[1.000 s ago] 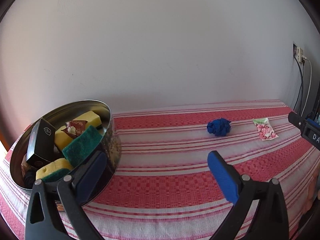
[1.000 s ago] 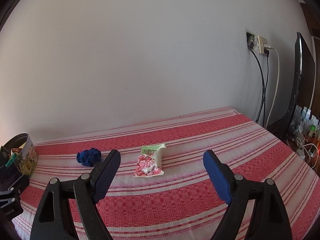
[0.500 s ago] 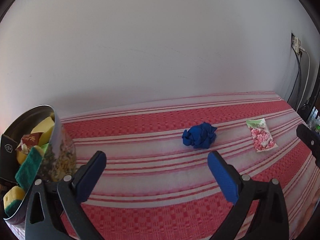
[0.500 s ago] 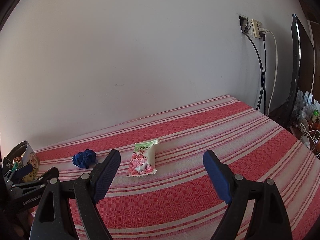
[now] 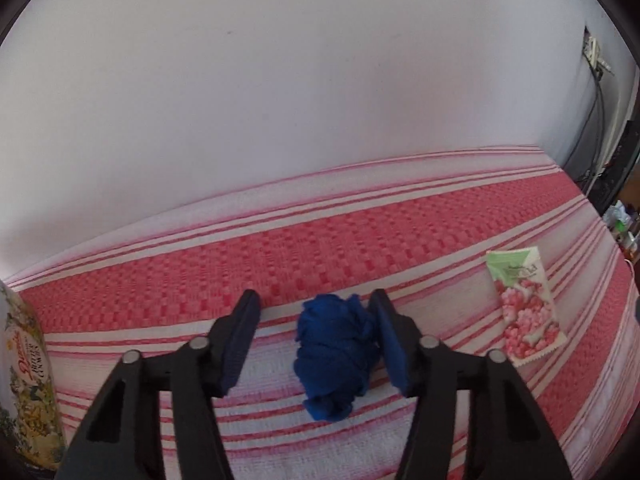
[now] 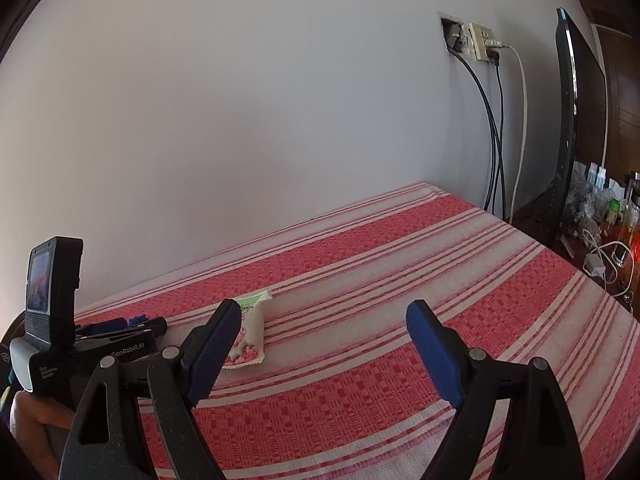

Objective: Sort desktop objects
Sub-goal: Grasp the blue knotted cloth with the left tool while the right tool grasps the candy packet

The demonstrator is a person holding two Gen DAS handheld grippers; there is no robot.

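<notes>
A crumpled blue cloth [image 5: 336, 356] lies on the red and white striped tablecloth [image 5: 320, 240]. My left gripper [image 5: 316, 340] is open around it; the right finger touches the cloth and the left finger stands apart from it. A pink and green candy packet [image 5: 524, 308] lies to the right; it also shows in the right wrist view [image 6: 250, 340], partly behind my right gripper's left finger. My right gripper [image 6: 324, 348] is open and empty above the cloth-covered table. The left gripper's body [image 6: 92, 344] shows at the left of the right wrist view.
A flower-printed tin [image 5: 28, 392] stands at the far left edge. The white wall [image 6: 280, 100] runs behind the table. A socket with hanging cables [image 6: 488, 120], a dark monitor [image 6: 568, 140] and bottles [image 6: 608, 216] stand past the table's right end.
My left gripper has swung right from the tin to the blue cloth and narrowed around it. My right gripper has drifted right, so the packet now sits at its left finger.
</notes>
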